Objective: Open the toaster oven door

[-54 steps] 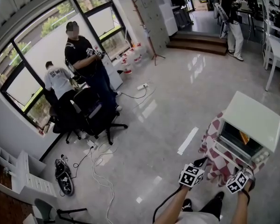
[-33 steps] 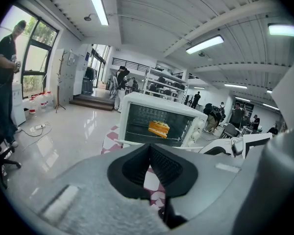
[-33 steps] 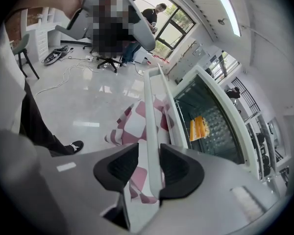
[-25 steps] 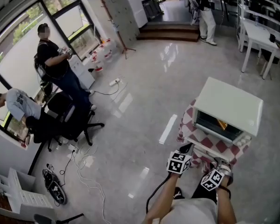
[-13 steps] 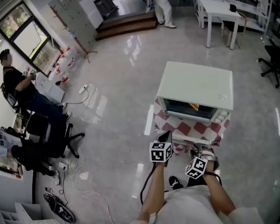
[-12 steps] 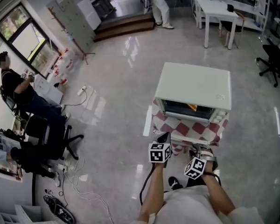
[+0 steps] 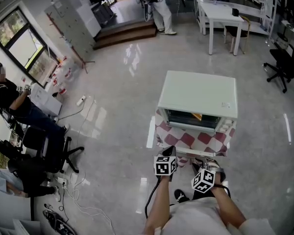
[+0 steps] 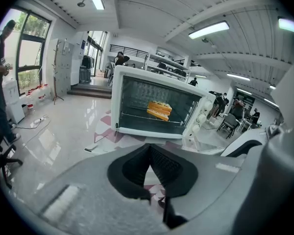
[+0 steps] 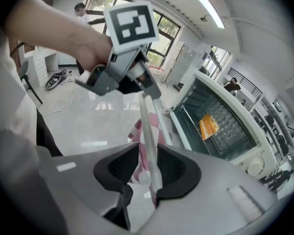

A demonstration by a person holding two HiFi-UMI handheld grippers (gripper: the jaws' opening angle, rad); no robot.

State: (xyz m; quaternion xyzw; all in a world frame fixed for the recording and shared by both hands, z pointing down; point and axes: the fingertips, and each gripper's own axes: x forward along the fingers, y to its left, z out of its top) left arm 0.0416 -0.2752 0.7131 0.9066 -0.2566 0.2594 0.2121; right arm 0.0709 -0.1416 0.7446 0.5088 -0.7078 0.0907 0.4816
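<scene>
**A:** Where does the toaster oven (image 7: 198, 94) sit?

**B:** At twelve o'clock from both grippers, on a checkered cloth (image 7: 164, 131). Its door (image 9: 162, 121) lies dropped open, with toast (image 8: 159, 110) on the rack inside.

**A:** And the right gripper (image 9: 148, 153)?

**B:** Its jaws have just been narrowing, and they clamp the door handle (image 9: 146, 116), the white bar running between the pads.

**A:** The left gripper (image 8: 148, 148)?

**B:** Its pads are pressed together with nothing in them. It's at nine o'clock of the right one, by the handle's far end.
</scene>
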